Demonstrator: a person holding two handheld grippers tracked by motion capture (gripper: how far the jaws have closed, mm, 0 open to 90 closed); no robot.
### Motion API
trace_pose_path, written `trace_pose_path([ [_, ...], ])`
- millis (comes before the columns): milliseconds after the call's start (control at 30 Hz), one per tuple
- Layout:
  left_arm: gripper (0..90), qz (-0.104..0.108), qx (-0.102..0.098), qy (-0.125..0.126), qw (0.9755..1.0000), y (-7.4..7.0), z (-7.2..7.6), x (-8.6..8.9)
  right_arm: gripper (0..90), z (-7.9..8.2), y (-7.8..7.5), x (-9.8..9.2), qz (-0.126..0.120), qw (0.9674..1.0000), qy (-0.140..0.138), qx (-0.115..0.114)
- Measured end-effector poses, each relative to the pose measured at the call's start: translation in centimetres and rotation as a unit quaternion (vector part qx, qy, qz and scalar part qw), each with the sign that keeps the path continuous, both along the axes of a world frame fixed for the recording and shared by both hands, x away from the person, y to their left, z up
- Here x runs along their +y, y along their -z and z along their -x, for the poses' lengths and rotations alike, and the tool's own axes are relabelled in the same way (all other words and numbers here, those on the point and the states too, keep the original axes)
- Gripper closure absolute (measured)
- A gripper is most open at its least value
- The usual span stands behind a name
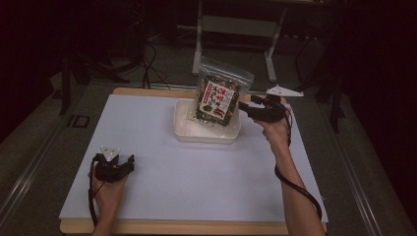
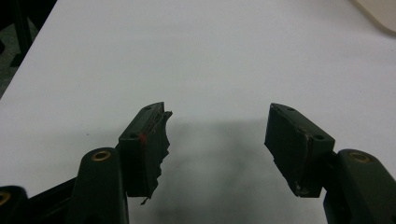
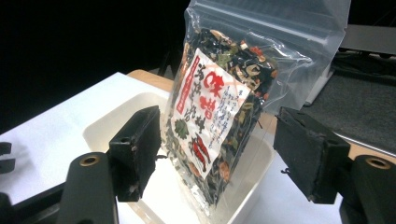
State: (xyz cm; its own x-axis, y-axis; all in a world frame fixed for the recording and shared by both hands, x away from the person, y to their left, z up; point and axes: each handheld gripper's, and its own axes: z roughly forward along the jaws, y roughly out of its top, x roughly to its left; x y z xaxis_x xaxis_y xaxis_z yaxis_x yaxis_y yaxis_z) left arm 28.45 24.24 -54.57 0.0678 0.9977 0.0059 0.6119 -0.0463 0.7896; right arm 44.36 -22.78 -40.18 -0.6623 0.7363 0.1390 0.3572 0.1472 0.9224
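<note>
Nearest the high camera, my left gripper (image 1: 129, 162) rests on the white worktop (image 1: 162, 182) near its front-left corner; in the left gripper view its jaws stand wide apart with nothing between them, only bare surface and shadow.

My right gripper (image 1: 242, 102) is up at the far edge, beside the shallow white tray (image 1: 183, 129). Its jaws stand well apart on either side of the zip-top snack pouch (image 3: 219, 121), with gaps visible on both sides in the right gripper view; pads not pressing. The pouch stands near upright in the tray, bottom edge on the tray floor, tilted slightly.

Handling, as I judge it: light, soft-walled plastic film, glossy and likely slippery. Contents look like dried seaweed and vegetable bits, loose and crushable, so gentle pressure only. The filled middle would bulge and shift under a squeeze. Best hold is probably the flat clear band at the zip seal (image 3: 280, 18), stiffest and thinnest part. Free-standing, it could topple easily if nudged.
</note>
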Motion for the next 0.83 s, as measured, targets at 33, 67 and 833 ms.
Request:
trace_pose_path([
  [33,38.9,0.0,0.0,0.0,1.0,0.0,0.0,0.0,31.4,0.1,0.0,0.0,0.002,1.0,-0.001,0.0],
  [67,38.8,0.001,0.0,0.0,1.0,0.0,0.0,0.0,31.4,0.2,-0.1,-0.1,0.003,1.0,-0.002,0.001],
  [833,37.6,0.003,0.005,-0.011,0.9999,0.0,0.0,0.2,33.0,5.0,2.3,-2.6,0.086,0.9952,-0.01,0.046],
])
